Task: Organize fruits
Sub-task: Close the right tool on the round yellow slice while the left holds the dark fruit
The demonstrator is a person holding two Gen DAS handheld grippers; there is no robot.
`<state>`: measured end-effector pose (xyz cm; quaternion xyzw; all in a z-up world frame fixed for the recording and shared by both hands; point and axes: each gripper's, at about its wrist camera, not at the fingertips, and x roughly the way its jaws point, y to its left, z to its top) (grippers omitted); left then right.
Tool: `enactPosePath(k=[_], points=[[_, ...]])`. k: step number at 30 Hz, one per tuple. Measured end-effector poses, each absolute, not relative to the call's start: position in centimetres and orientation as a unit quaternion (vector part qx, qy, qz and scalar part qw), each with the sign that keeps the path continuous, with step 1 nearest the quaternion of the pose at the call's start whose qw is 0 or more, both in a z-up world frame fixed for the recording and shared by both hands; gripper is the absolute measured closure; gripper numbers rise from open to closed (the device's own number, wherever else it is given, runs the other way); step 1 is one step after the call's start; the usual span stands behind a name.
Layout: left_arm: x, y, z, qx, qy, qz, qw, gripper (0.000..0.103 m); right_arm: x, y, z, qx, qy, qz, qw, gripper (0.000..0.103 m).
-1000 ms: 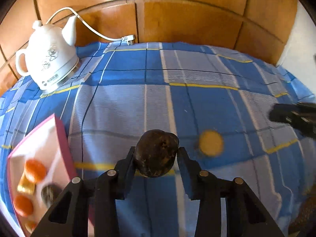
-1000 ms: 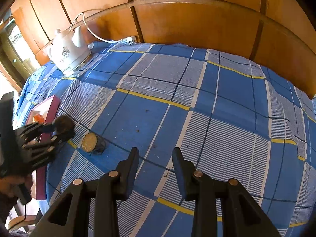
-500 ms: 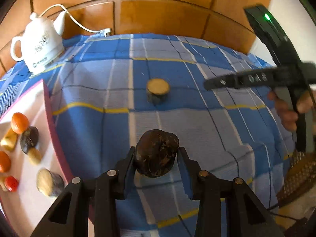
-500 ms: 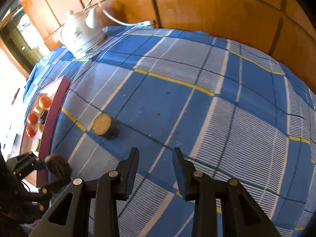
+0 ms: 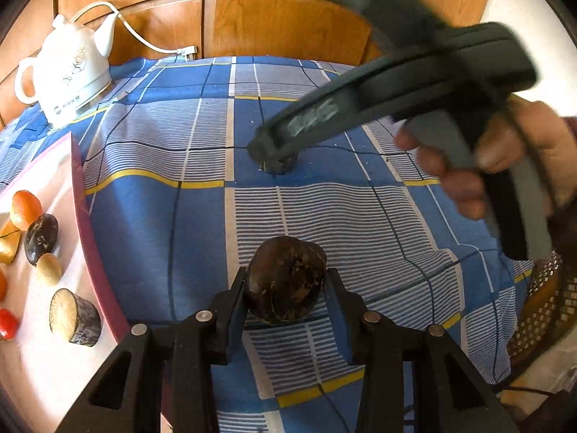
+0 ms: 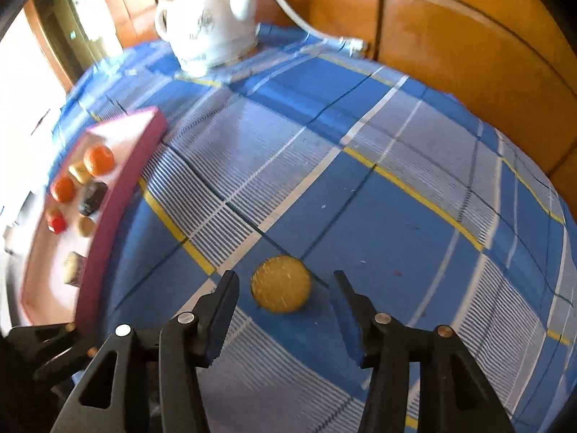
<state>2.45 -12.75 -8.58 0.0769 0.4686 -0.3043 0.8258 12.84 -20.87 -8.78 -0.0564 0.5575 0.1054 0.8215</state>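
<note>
Pinching a dark brown fruit (image 5: 286,281) between its jaws, the left gripper (image 5: 286,290) hangs just right of the pink tray (image 5: 94,238), above the blue checked cloth (image 5: 360,216) covering the bench. On the tray lie oranges (image 5: 24,209), another dark fruit (image 5: 41,234), a red piece (image 5: 7,323) and a cut log-shaped piece (image 5: 74,317). Farther from the tray, the right gripper (image 6: 285,294) points down with jaws spread, having just been opening; a round yellow-faced piece (image 6: 281,284) sits on the cloth between the jaws, which stand apart from it on both sides. A hand (image 5: 505,158) holds that gripper's grip. Beyond the tray's far end stands a white kettle (image 5: 68,75) against wooden panels (image 5: 281,25)
</note>
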Motion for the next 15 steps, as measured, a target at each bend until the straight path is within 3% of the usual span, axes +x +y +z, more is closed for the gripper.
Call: enactPosePath(k=[2,10,15], points=[[2.6,-12.7,-8.8,0.077,0.472,-0.302,0.825,0.063,12.7,-20.7,-9.2,-0.062,0.561,0.099,0.82,0.066],[2.7,-12.6,-8.9,0.076,0.468,-0.318,0.821,0.063,8.6,-23.8,-7.5,-0.089,0.553,0.083,0.824,0.066],[3.0,-12.6,-8.4,0.087,0.464,-0.312,0.825,0.039,6.9,-27.7,-8.6,-0.056,0.571,0.055,0.817,0.066]])
